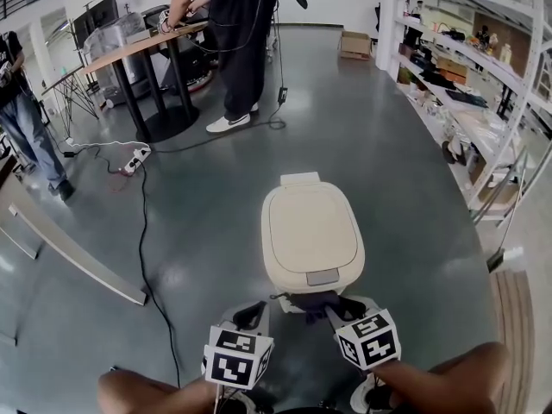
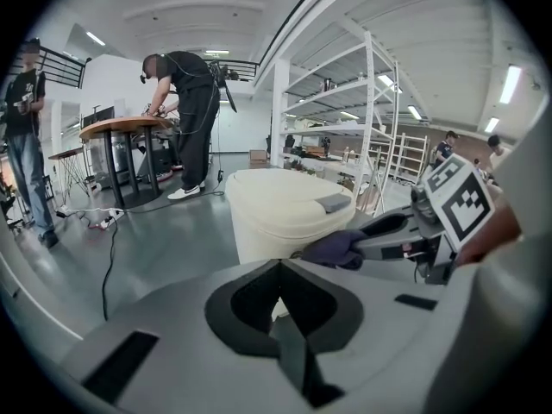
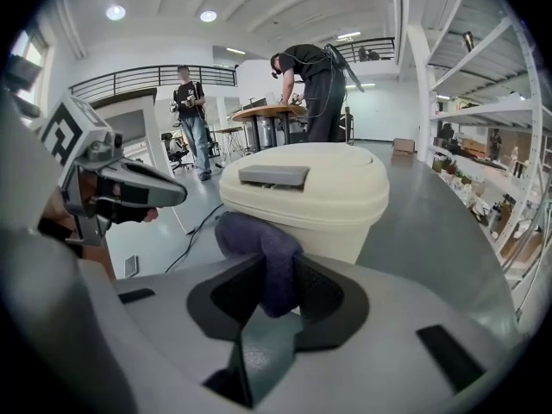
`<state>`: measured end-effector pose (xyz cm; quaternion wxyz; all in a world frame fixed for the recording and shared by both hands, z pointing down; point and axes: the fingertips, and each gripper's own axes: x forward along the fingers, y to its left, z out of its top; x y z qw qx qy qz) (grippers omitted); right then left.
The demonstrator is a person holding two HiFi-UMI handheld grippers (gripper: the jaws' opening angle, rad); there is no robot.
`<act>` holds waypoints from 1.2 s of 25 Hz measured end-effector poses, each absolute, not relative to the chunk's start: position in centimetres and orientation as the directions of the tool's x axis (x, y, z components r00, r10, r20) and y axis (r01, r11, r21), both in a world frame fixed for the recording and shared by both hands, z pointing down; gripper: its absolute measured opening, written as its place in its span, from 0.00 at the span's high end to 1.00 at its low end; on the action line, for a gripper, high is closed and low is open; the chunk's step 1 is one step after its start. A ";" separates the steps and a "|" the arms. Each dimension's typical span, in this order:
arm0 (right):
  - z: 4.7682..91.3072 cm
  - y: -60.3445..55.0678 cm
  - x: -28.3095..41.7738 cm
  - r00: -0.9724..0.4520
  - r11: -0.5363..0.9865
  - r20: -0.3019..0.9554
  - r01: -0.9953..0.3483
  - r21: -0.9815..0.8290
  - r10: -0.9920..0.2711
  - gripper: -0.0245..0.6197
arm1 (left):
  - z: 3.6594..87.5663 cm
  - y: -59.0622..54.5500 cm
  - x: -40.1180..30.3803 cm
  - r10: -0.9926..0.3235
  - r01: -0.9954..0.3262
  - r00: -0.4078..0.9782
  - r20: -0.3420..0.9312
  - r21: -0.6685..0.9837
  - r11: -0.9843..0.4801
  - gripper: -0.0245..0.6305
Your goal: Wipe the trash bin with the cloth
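Observation:
A cream trash bin [image 1: 310,231] with a closed lid and a grey push tab stands on the grey floor just ahead of me. My right gripper [image 1: 332,310] is shut on a dark purple cloth [image 1: 310,301], which it holds against the bin's near side just below the lid. The right gripper view shows the cloth [image 3: 259,244] bunched between the jaws in front of the bin [image 3: 310,197]. My left gripper [image 1: 252,315] hovers to the left of the cloth, shut on nothing. In the left gripper view the bin [image 2: 276,210] and the cloth [image 2: 332,248] lie ahead of it.
A black cable [image 1: 143,231] and a power strip [image 1: 134,160] lie on the floor to the left. A person [image 1: 237,41] stands at a round table [image 1: 147,50] beyond. Metal shelving [image 1: 466,84] lines the right side. A long beam [image 1: 69,244] lies at the left.

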<state>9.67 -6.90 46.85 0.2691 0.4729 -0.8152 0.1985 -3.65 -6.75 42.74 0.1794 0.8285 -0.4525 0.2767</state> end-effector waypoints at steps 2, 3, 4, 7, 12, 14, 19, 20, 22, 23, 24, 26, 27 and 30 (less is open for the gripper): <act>46.9 -7.0 10.4 -0.396 0.462 0.627 -0.885 -0.065 -0.670 0.82 | 42.9 -6.8 -3.3 -0.646 -0.847 0.439 0.624 0.047 -0.530 0.96; 46.9 -7.1 10.8 -0.391 0.456 0.628 -0.888 -0.064 -0.673 0.82 | 43.0 -6.9 -3.1 -0.643 -0.845 0.441 0.626 0.048 -0.533 0.96; 46.9 -7.2 11.1 -0.386 0.450 0.629 -0.891 -0.063 -0.675 0.82 | 43.0 -6.9 -2.9 -0.639 -0.842 0.444 0.627 0.049 -0.537 0.96; 46.9 -7.3 12.0 -0.370 0.436 0.633 -0.898 -0.057 -0.680 0.82 | 43.3 -6.7 -2.1 -0.625 -0.830 0.463 0.628 0.061 -0.554 0.96; 47.1 -7.4 13.6 -0.337 0.410 0.639 -0.911 -0.038 -0.691 0.82 | 43.7 -6.5 -1.0 -0.609 -0.816 0.477 0.634 0.062 -0.574 0.96; 47.2 -7.5 14.4 -0.319 0.392 0.640 -0.919 -0.030 -0.699 0.82 | 43.8 -6.5 -0.7 -0.605 -0.812 0.481 0.635 0.063 -0.580 0.96; 47.7 -7.8 16.4 -0.274 0.350 0.640 -0.937 -0.009 -0.718 0.82 | 44.1 -6.4 0.0 -0.593 -0.802 0.493 0.637 0.069 -0.593 0.96; 47.7 -7.9 16.7 -0.266 0.343 0.639 -0.939 -0.003 -0.722 0.82 | 44.2 -6.5 0.2 -0.589 -0.800 0.495 0.638 0.070 -0.596 0.96; 47.6 -8.0 17.2 -0.255 0.334 0.638 -0.942 0.005 -0.727 0.82 | 44.3 -6.4 0.6 -0.582 -0.795 0.498 0.643 0.071 -0.602 0.96; 47.5 -8.0 17.3 -0.253 0.333 0.637 -0.943 0.007 -0.728 0.82 | 44.4 -6.3 0.7 -0.579 -0.794 0.499 0.645 0.072 -0.604 0.96; 47.5 -8.0 17.4 -0.252 0.333 0.636 -0.943 0.009 -0.730 0.82 | 44.5 -6.2 0.8 -0.575 -0.793 0.499 0.648 0.073 -0.605 0.96; 47.5 -8.1 17.7 -0.248 0.332 0.635 -0.943 0.015 -0.732 0.82 | 44.7 -6.1 1.2 -0.566 -0.789 0.504 0.652 0.082 -0.609 0.96; 47.5 -8.2 17.8 -0.244 0.330 0.636 -0.944 0.018 -0.732 0.82 | 44.7 -6.0 1.3 -0.561 -0.786 0.509 0.653 0.087 -0.612 0.96; 47.6 -8.1 18.1 -0.236 0.321 0.640 -0.947 0.018 -0.732 0.82 | 44.3 -6.5 1.5 -0.563 -0.780 0.521 0.642 0.090 -0.619 0.96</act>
